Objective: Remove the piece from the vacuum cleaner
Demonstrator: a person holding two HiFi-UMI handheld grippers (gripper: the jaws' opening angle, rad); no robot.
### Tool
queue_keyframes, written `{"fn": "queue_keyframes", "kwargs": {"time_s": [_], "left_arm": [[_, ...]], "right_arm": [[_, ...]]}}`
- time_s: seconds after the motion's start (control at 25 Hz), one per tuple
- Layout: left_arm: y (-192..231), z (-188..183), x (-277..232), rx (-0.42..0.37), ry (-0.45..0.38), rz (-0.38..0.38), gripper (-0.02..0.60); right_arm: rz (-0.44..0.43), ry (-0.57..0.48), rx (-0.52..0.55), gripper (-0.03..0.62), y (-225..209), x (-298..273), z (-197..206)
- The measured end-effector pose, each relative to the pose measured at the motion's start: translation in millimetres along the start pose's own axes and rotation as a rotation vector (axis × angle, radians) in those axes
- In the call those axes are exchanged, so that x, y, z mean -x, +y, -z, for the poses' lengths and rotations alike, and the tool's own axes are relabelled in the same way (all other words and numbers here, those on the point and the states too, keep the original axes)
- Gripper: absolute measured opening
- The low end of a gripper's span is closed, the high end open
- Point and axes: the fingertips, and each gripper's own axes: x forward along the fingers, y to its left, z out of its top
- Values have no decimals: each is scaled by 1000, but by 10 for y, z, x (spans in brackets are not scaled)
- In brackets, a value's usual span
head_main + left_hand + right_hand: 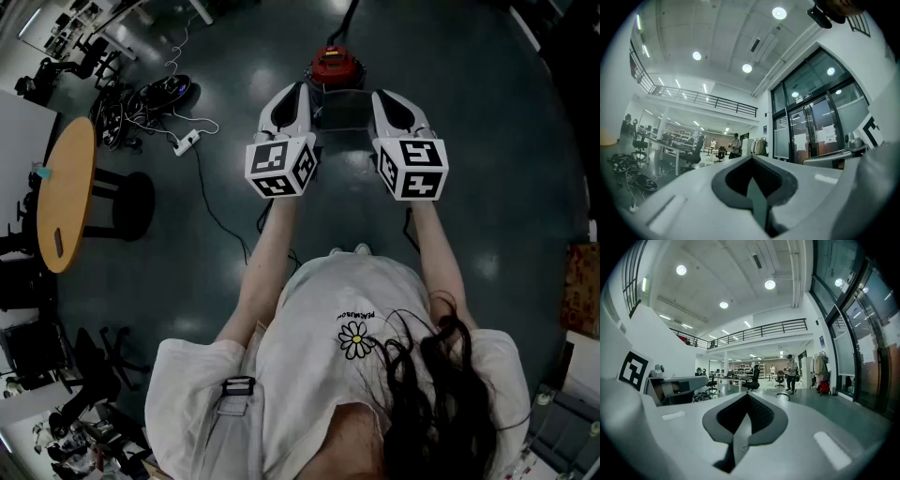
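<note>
**A:** What step was the person at?

**B:** The very beginning, as far as could be judged. The vacuum cleaner (336,64) stood on the floor (487,141) straight ahead, red top showing, with a dark boxy part (343,112) just below it between the two arms. Neither tool touched it.

**A:** And the tools themselves?

**B:** Both were clenched on nothing. The left tool (296,91) was held out level, and its own view showed the jaws pressed together with only the hall beyond them (752,161). The right tool (382,97) was the same, tipped slightly down, pads meeting and empty (746,397).

**A:** So what did the next move call for?

**B:** Probably lowering both tools toward the vacuum cleaner and spreading the jaws of at least one. Which piece had to come off could not be told from there; the machine was small in the head view and absent from both gripper views.

**A:** Anything in the way?

**B:** Nothing lay between the person and the machine. A power strip (186,142) with its cable trailed across the floor to the left, near a heap of cables (155,98). A round table (67,192) and a black stool (131,204) stood well apart. A bystander (791,372) was far off in the hall.
</note>
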Motion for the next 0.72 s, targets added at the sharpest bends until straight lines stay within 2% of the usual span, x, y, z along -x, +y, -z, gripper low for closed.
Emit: {"fn": "queue_keyframes", "kwargs": {"time_s": [0.56, 0.64, 0.72], "left_arm": [[-35, 43, 5, -1, 5, 7, 2], [-67, 57, 4, 2, 8, 8, 2], [-102, 100, -15, 7, 12, 10, 2]], "right_arm": [[-11, -12, -5, 25, -67, -5, 2], [-45, -52, -46, 25, -70, 45, -42], [-92, -113, -133, 26, -113, 105, -99]]}}
